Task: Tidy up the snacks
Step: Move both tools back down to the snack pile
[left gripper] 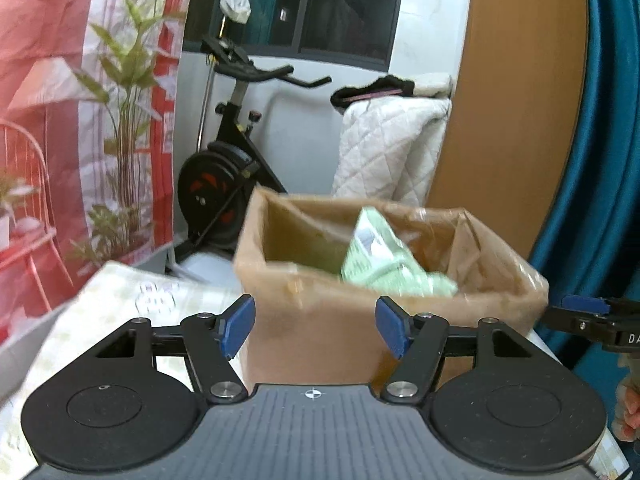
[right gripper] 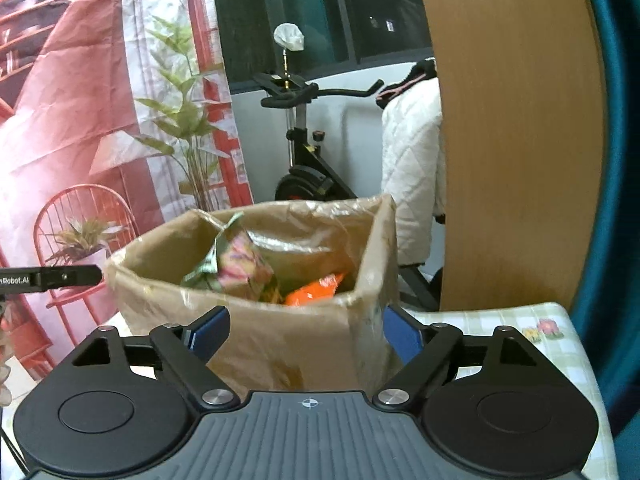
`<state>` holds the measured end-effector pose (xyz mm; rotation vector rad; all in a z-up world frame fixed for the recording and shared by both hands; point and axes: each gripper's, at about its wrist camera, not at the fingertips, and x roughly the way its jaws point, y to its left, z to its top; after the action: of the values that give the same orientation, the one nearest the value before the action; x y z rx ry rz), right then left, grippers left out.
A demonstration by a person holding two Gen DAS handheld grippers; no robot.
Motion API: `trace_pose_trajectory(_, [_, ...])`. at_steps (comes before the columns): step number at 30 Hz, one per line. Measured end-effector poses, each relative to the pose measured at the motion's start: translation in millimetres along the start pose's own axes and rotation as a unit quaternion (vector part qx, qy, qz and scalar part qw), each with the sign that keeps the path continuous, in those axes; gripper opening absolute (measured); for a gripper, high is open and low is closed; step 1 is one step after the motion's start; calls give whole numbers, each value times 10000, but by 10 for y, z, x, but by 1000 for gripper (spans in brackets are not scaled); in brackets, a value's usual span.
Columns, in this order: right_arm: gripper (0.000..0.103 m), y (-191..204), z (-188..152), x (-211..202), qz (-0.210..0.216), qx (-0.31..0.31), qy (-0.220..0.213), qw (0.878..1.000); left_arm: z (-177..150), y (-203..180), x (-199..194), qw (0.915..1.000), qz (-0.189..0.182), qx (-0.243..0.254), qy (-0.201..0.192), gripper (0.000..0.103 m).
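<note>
A brown cardboard box (left gripper: 320,320) lined with clear plastic stands on a table with a pale checked cloth (left gripper: 132,292). A light green snack bag (left gripper: 380,260) lies inside it. In the right wrist view the box (right gripper: 280,332) holds the green bag (right gripper: 204,268), a pink patterned bag (right gripper: 244,264) and an orange bag (right gripper: 316,288). My left gripper (left gripper: 316,326) is open and empty just in front of the box. My right gripper (right gripper: 306,334) is open and empty, also close before the box. Each gripper's tip shows at the edge of the other's view.
An exercise bike (left gripper: 232,160) stands behind the table. A white quilted cover (left gripper: 392,148) hangs beside a wooden panel (left gripper: 512,100). A red printed backdrop (right gripper: 80,120) hangs on the left. The checked cloth reaches the table's right edge (right gripper: 560,332).
</note>
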<state>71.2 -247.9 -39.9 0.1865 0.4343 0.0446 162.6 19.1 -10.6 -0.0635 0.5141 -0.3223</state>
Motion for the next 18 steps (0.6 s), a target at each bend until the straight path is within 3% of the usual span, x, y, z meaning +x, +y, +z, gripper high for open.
trace_pose_trajectory(2, [90,0,-136,-17,-7,-65,67,10000,-133,-22,19,9999,-70,-12,149,69])
trace_pose_trajectory(9, [89,-80,-595,103,-129,1,611,9980,-519,-75,164,9980,-182,13,602,68])
trace_pose_trajectory(18, [88,-44,-858,282,-219,99,991,9948,-642,-59,217,9967,-189,94,790,68])
